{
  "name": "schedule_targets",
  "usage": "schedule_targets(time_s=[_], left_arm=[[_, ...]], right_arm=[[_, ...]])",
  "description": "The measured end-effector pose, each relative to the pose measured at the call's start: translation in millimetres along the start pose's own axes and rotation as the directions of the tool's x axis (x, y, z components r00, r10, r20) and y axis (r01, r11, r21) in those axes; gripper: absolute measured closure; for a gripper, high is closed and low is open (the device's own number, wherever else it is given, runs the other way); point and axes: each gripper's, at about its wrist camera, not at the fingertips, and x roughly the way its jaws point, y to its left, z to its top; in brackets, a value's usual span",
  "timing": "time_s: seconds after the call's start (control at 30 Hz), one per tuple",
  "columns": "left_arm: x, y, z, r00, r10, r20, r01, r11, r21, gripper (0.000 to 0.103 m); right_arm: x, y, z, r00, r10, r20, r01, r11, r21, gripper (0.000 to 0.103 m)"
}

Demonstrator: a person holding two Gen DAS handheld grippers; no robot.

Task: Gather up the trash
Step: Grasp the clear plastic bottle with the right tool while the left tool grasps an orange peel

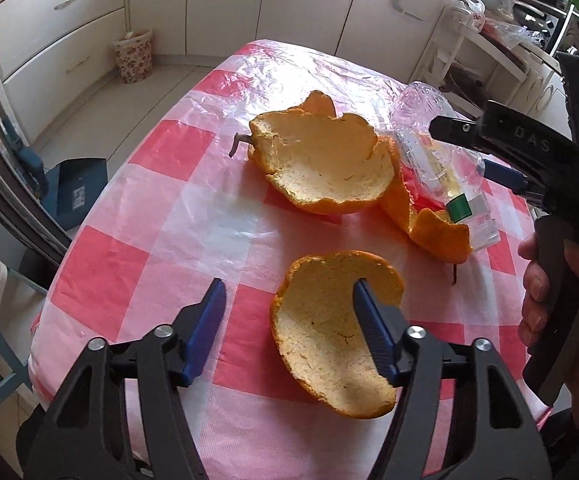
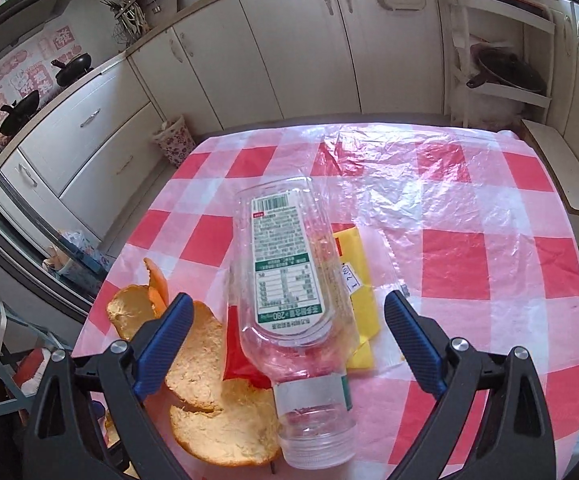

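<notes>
A small orange peel (image 1: 329,336) lies pith-up on the red-and-white checked tablecloth (image 1: 129,208). My left gripper (image 1: 289,300) is open; its right finger is over this peel and its left finger is over bare cloth. A larger peel (image 1: 329,168) lies beyond it, also seen in the right wrist view (image 2: 217,400). An empty clear plastic bottle (image 2: 289,280) with a green-and-white label lies on its side beside the peels. My right gripper (image 2: 289,312) is open, its fingers on either side of the bottle. It also shows in the left wrist view (image 1: 501,148).
A yellow wrapper (image 2: 359,276) lies under the bottle. A floral waste bin (image 2: 174,140) stands on the floor by the white cabinets (image 2: 289,40). A crinkled clear plastic sheet (image 2: 401,184) covers the far cloth. A blue box (image 1: 77,192) sits on the floor at left.
</notes>
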Motion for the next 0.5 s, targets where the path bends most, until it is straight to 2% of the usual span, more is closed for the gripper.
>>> schedule_targets(time_s=[0.03,0.07,0.1,0.13,0.17,0.33,0.5], left_arm=[[0.5,-1.0,-0.3,1.000,-0.002,0.001,0.002,1.000,0.007,0.059],[0.2,-1.5,-1.2,1.000,-0.007,0.002,0.007,1.000,0.012,0.066],[1.1,-2.0,-1.6,1.000,-0.021,-0.006,0.022,1.000,0.014,0.081],[0.9,-1.9,-1.7,1.000,-0.025,-0.006,0.025,1.000,0.013,0.084],[0.9,-0.7,-2.9,0.999,-0.035,-0.007,0.035,0.999,0.009,0.087],[-7.7,1.8,-6.0,0.997,-0.080,-0.003,0.080,0.997,-0.011,0.093],[-22.2,7.5,-8.7,0.995,-0.099,0.007,0.099,0.994,-0.039,0.095]], right_arm=[[0.9,0.4,-1.2,1.000,0.001,-0.003,-0.001,1.000,-0.003,0.011],[1.9,0.1,-1.5,1.000,0.006,-0.003,-0.006,1.000,-0.004,0.017],[4.1,-0.8,-1.2,1.000,0.017,-0.016,-0.017,1.000,-0.003,0.032],[6.2,-2.7,-0.8,1.000,0.010,-0.030,-0.010,1.000,0.004,0.037],[6.3,-5.0,-0.6,0.999,0.018,-0.030,-0.018,1.000,0.011,0.042],[-0.4,-21.0,0.4,0.995,0.100,-0.028,-0.097,0.990,0.104,0.043],[-19.7,-39.7,0.7,0.986,0.167,0.003,-0.164,0.969,0.186,0.045]])
